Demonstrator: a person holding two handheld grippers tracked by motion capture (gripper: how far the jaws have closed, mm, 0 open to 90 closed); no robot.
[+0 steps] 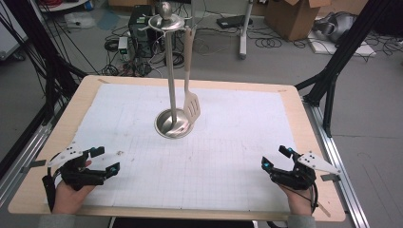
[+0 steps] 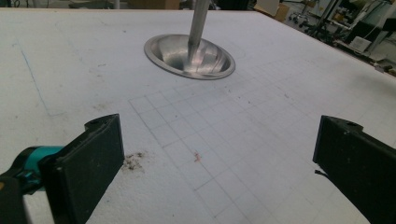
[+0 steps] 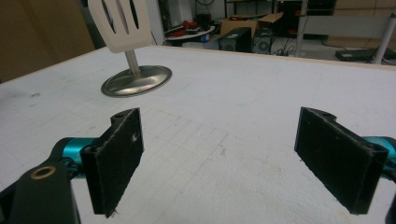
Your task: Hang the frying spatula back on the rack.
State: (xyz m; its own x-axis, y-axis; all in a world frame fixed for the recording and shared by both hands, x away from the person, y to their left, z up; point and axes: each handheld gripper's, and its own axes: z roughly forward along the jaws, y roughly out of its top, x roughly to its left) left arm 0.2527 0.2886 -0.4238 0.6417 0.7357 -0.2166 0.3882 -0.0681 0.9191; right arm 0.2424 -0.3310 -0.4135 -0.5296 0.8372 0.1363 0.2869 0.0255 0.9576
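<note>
Held low at the near table corners, well apart: left gripper [image 1: 105, 160] and right gripper [image 1: 274, 158], jaws spread wide on nothing, likely readied for a reach. Hung from the metal stand [image 1: 174, 124] mid-table: slotted spatula [image 1: 191, 107], blade just above the base, free to lift off.

left gripper view: the stand's pole [image 2: 198, 23] runs off the top edge; only its base [image 2: 189, 56] is whole. right gripper view: the slotted spatula [image 3: 120, 23] is cut by the top edge, handle out of frame, blade covering most of the pole. high view: both forearms cut off at the bottom edge; floor clutter too small to identify.
</note>
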